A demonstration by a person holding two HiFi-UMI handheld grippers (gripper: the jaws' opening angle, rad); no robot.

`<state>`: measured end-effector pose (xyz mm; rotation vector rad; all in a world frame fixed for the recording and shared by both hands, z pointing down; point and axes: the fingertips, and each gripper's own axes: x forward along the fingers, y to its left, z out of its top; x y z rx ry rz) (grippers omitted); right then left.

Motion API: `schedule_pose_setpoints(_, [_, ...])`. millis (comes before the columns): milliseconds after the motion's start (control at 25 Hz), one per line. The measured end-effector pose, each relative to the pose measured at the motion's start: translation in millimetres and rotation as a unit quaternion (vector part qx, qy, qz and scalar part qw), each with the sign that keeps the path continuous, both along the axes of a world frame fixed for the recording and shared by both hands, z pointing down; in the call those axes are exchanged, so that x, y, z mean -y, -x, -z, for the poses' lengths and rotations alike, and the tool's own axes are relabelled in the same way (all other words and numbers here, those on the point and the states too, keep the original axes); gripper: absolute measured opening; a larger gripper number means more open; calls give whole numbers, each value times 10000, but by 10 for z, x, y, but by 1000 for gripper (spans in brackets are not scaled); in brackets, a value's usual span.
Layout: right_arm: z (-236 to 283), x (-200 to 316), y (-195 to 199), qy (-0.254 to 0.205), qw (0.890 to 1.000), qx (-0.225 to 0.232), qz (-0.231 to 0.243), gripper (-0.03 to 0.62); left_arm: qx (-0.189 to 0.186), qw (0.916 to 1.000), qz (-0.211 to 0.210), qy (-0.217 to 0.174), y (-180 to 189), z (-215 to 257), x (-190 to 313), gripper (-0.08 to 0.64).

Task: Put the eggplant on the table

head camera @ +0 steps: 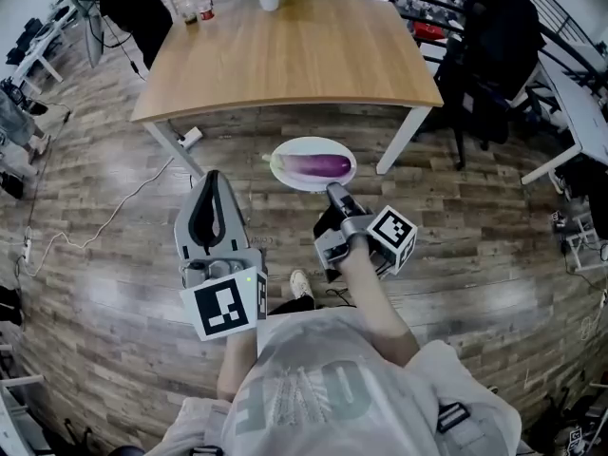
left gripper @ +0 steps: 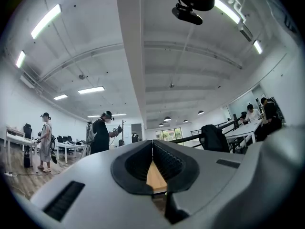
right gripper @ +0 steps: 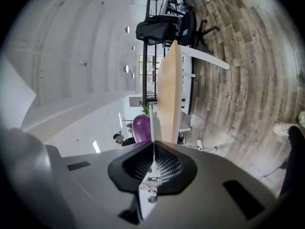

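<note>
left gripper (head camera: 213, 179) jaws pressed together, empty; right gripper (head camera: 333, 191) pinches plate (head camera: 287, 150) rim.
eggplant (head camera: 319, 165) lies on plate, over floor (head camera: 114, 188) beside table (head camera: 285, 55); right gripper view shows plate edge-on.

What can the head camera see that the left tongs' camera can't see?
Only the head view shows the purple eggplant on its white plate, with the right tongs shut on the rim. Only the left gripper view shows the ceiling lights. Both show the wooden table and the left tongs, shut and empty.
</note>
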<state>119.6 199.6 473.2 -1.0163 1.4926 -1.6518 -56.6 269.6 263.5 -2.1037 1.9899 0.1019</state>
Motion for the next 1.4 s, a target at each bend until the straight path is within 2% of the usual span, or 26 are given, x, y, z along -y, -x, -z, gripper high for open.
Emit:
schedule_pose_setpoints(200, [13,102,65,35,9997,243,-14,26,-15,10000,64,55,74,-43,97,9])
schedule_pose_setpoints(440, [23,703,236,81,9999,54,-26,26,-18,9999,-19,159,302,-31,774,9])
schedule_pose_setpoints(800, [72,1098,317,19,9999,138,-89,25,-97,9999,-89,46,442,17,1125,9])
schedule_pose_setpoints(1000, [54,1315,273,38,9999,50,-129,25,-86,9996,-259,60,371,46,1404,9])
schedule_pose_setpoints(1160, [26,1630,331,16,10000,52,-79,26,-67,9994,-336,93,360,-15,1677,9])
schedule_pose_setpoints(1400, [-22,2242,546,-42,9999,-7,165,26,-72,9997,-164,154,553,-139,2164,9])
